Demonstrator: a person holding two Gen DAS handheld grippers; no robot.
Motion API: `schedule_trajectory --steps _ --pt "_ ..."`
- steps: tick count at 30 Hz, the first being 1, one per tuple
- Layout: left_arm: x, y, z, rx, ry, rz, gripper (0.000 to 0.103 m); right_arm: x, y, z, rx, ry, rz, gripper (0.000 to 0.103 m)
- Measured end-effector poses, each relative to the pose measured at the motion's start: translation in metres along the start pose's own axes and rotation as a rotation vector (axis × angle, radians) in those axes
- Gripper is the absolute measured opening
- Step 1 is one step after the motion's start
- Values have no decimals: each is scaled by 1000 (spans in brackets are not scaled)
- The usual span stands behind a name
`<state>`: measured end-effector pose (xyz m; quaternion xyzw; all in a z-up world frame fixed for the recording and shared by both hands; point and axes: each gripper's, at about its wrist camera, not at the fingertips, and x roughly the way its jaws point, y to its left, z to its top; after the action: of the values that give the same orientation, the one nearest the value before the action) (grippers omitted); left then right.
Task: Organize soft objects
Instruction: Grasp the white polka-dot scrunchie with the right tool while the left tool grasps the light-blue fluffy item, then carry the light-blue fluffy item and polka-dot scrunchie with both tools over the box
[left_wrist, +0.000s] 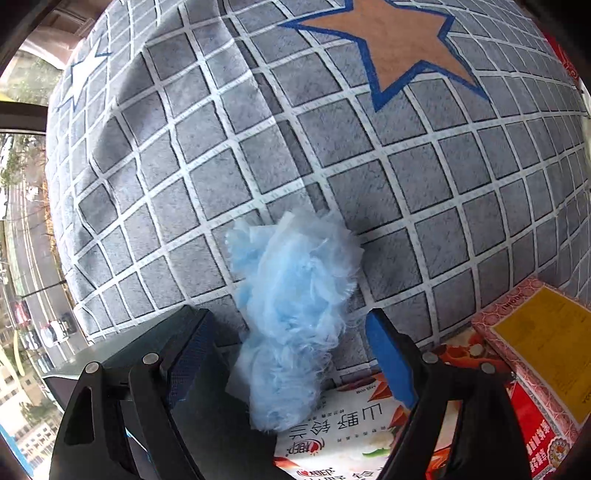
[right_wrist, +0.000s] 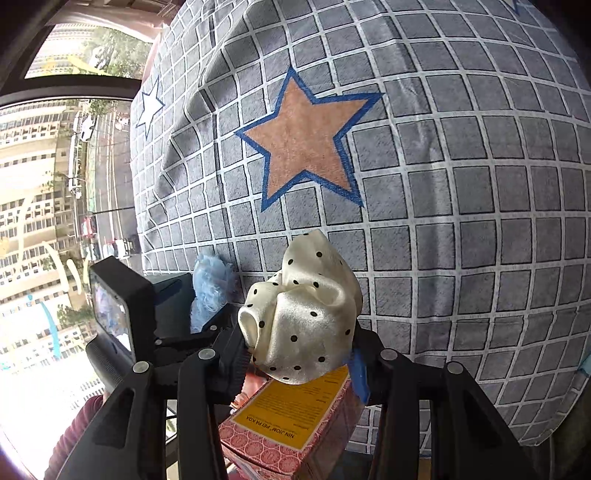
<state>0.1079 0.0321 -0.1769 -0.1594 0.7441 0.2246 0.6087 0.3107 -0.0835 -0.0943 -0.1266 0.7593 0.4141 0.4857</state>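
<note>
A pale blue fluffy bundle (left_wrist: 291, 314) lies on the grey checked cloth (left_wrist: 258, 147), between the fingers of my left gripper (left_wrist: 288, 332). Those jaws stand wide, with a gap on each side of the bundle, and the gripper points steeply down. My right gripper (right_wrist: 299, 343) is shut on a cream satin cloth with black dots (right_wrist: 306, 314), which bulges up above the fingertips and hangs clear of the surface. The same blue bundle (right_wrist: 212, 291) shows to the left in the right wrist view, beside the left gripper's black housing (right_wrist: 122, 306).
The checked cloth carries an orange star (right_wrist: 306, 144) edged in blue. A pink box with a yellow label (right_wrist: 291, 424) and a printed snack packet (left_wrist: 354, 435) lie under the grippers. A window (right_wrist: 48, 184) runs along the left. A dark red sleeve (right_wrist: 74, 435) shows low left.
</note>
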Motion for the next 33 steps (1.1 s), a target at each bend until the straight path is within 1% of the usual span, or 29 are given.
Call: schedule_trajectory --steps 2,4,5,7,8,9,10,11,15,18,23,28,29,33 --pt "3 -6 3 12 15 10 85 -5 -3 -7 10 -15 25 47" --pt "11 -12 6 27 49 25 84 -4 -2 -7 17 -31 44 47" --pt "16 -13 6 28 68 26 81 -7 -3 -10 20 -39 55 47" --pt "15 -11 6 11 60 -7 77 -4 0 -13 22 -54 69 47" --pt "14 -10 5 11 58 -41 65 -7 2 -15 15 -66 69 47" --pt "12 -9 4 9 51 -67 39 -8 5 -17 3 -77 63 47" --pt "9 -9 3 13 44 -69 31 -7 9 -17 -10 -89 52 47" --pt "7 -9 1 18 32 -59 31 -9 12 -19 -28 -103 38 47" --pt "-15 -5 -15 -21 -55 -104 30 -15 26 -24 -98 -138 -15 47" --pt "-38 5 -24 -72 -120 -135 30 -19 42 -27 -159 -160 -49 47" --pt "-78 21 -42 -112 -211 -170 30 -25 66 -34 -250 -184 -94 47" --pt "-110 27 -68 -115 -279 -193 30 -32 82 -45 -300 -195 -115 47" --pt "-111 30 -74 -113 -288 -200 30 -32 84 -48 -308 -196 -120 47" --pt "-124 23 -93 -105 -336 -219 30 -36 91 -60 -324 -198 -138 47"
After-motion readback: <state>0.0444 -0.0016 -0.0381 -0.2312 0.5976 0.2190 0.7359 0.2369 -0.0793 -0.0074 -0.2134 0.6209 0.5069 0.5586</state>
